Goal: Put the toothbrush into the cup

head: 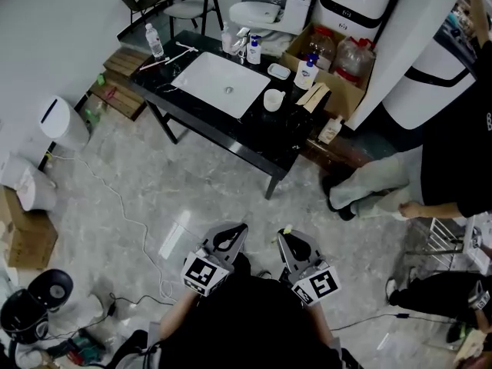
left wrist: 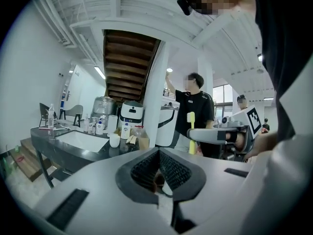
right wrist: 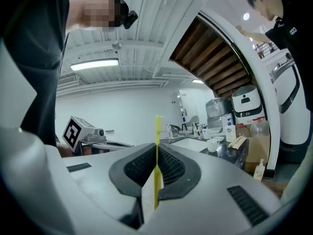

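Observation:
A yellow toothbrush point(right wrist: 157, 153) stands upright, clamped between the jaws of my right gripper point(right wrist: 156, 148). Its tip shows in the head view point(head: 287, 230), and its bristled head in the left gripper view point(left wrist: 191, 131). The white cup point(head: 274, 99) stands far ahead on the black table point(head: 254, 133), just right of the white sink point(head: 219, 83). The same cup point(left wrist: 114, 140) is small and distant in both gripper views point(right wrist: 212, 145). My left gripper point(head: 237, 229) is held beside my right gripper point(head: 283, 235), close to my body. The left gripper point(left wrist: 159, 152) is shut with nothing in it.
Bottles and small containers point(head: 254, 50) crowd the table's far side, with a water bottle point(head: 154, 41) at its left end. A cardboard box of jugs point(head: 338, 60) sits behind. A person point(head: 453, 129) stands at the right. Cables point(head: 115, 214) trail across the marble floor.

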Tool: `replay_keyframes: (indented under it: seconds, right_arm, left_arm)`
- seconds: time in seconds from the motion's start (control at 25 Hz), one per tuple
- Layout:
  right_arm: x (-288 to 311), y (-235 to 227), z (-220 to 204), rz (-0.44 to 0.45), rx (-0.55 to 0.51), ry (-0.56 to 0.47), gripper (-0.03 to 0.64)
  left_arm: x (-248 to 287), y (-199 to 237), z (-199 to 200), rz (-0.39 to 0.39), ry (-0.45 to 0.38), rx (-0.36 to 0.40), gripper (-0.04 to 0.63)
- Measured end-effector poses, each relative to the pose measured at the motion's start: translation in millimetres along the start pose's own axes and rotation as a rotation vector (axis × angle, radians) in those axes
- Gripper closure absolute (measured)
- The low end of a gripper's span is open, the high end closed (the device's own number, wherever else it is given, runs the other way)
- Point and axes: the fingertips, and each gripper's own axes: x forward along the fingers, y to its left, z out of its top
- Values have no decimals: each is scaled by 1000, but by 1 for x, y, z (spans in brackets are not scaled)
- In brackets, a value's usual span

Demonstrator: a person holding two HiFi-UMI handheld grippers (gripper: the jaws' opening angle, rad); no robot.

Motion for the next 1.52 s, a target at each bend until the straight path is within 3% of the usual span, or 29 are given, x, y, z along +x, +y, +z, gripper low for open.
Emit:
replay_keyframes:
  seconds: [0.4,0.68,1.04,1.2,1.36,1.52]
  right_arm:
    - [56,-12,7,-52,17,4,597]
    - [70,-20,6,-73,26,26,597]
    - [88,-51,16,-58,27,17,595]
    - [95,-74,17,-47,36,15,597]
    - [98,-100,23,-31,45,7,596]
    - [100,-134,32,-7,44,-6,597]
  left_arm:
    - [13,56,11,-74,-2,-4,589]
    - [19,69,10,-87,13,-55,589]
    - [45,85,19,-66,22,-32,589]
    - [67,93,22,-61,50,17,589]
    - [94,94,33,-35,49,-24,589]
    - [128,94,43,-19,56,6,589]
